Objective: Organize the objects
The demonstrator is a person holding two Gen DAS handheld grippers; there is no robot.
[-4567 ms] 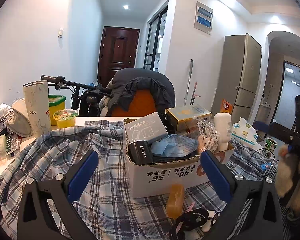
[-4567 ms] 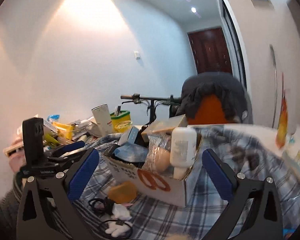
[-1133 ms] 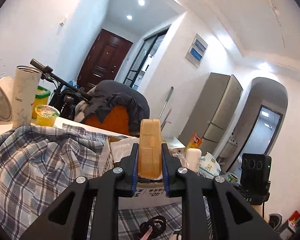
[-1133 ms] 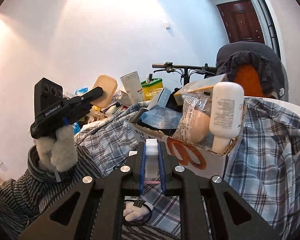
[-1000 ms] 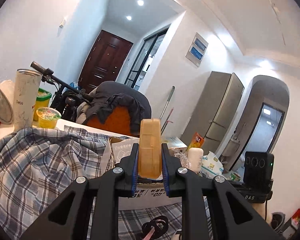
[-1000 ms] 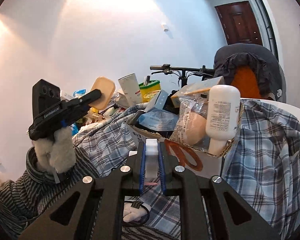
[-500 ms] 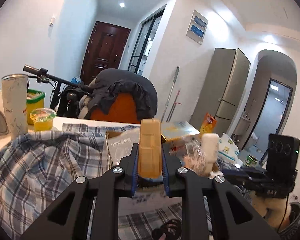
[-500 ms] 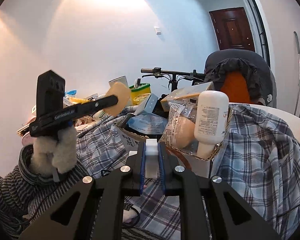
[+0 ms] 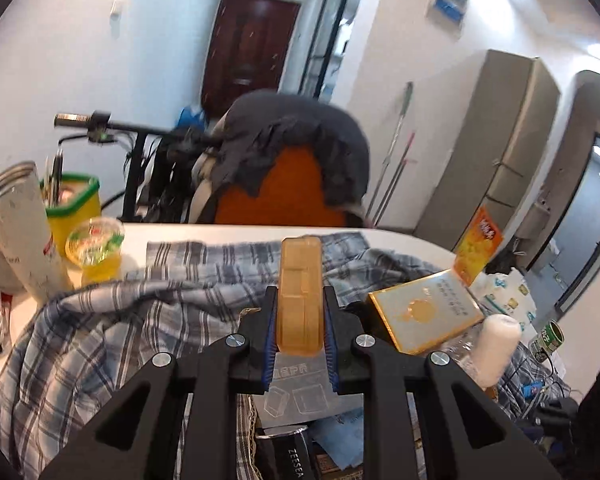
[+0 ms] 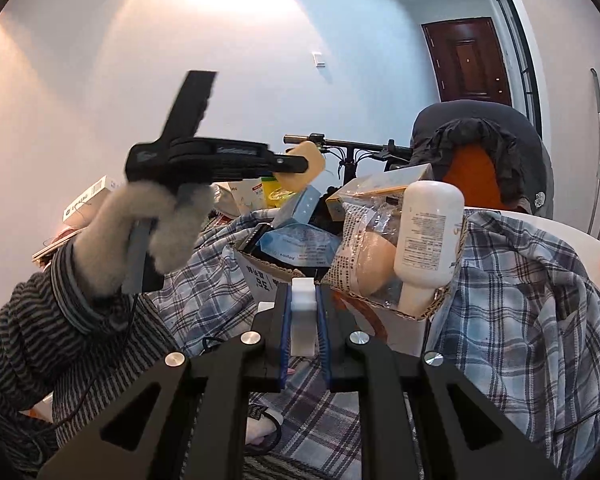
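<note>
The surface [image 9: 228, 236] is white and carries a rumpled plaid shirt [image 9: 112, 320] on which stands an open cardboard box [image 10: 384, 322], already crowded with a white bottle [image 10: 428, 236], a gold-edged carton [image 9: 424, 312], a grey carton [image 9: 300, 388], a bagged item and a blue pouch. The left tongs [image 9: 301, 320] are clamped on an amber translucent case [image 9: 301, 296], held upright on its narrow edge, above the near part of the box with the grey carton directly beneath. The right tongs [image 10: 303, 322] are clamped on a small white block [image 10: 303, 316], low in front of the box wall, just short of it. Judged step: placing the amber case into the box. To do it well, lower the case toward a free gap rather than onto the leaning bottle or gold-edged carton, lay it flat or wedge it against a carton face, and release only once it is supported. Keep the right tongs clear until the left withdraws. Risk: the box is full; a case left on top may slide off.
</note>
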